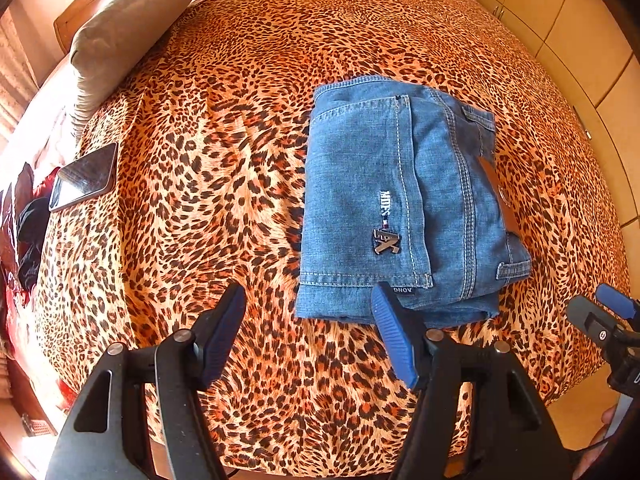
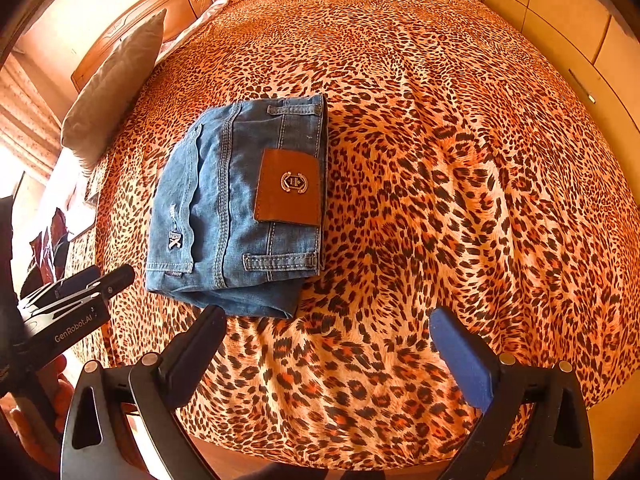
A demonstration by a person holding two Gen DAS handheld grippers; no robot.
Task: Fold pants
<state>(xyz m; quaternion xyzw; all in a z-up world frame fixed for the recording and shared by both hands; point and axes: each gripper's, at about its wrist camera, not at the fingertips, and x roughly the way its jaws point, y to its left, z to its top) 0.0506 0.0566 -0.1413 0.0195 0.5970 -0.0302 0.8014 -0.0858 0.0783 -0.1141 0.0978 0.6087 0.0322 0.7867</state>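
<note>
Pillow (image 1: 120, 24) cut by top edge – phone (image 1: 84, 176) screen unreadable – pants (image 1: 400, 200) inner folds hidden

the blue denim pants (image 1: 404, 200) lie folded into a compact, roughly rectangular stack on the leopard-print bedspread. the seat side faces up, showing a back pocket with a metal emblem, belt loops, and a brown leather patch (image 2: 289, 187) at the waistband edge.

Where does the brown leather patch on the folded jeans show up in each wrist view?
Left wrist: patch right of centre, seen edge-on along the jeans' right side.
Right wrist: patch left of centre, face-on, gold emblem visible.
Shared landmark: the metal "AK" badge on the denim, left of the patch in both.
</note>
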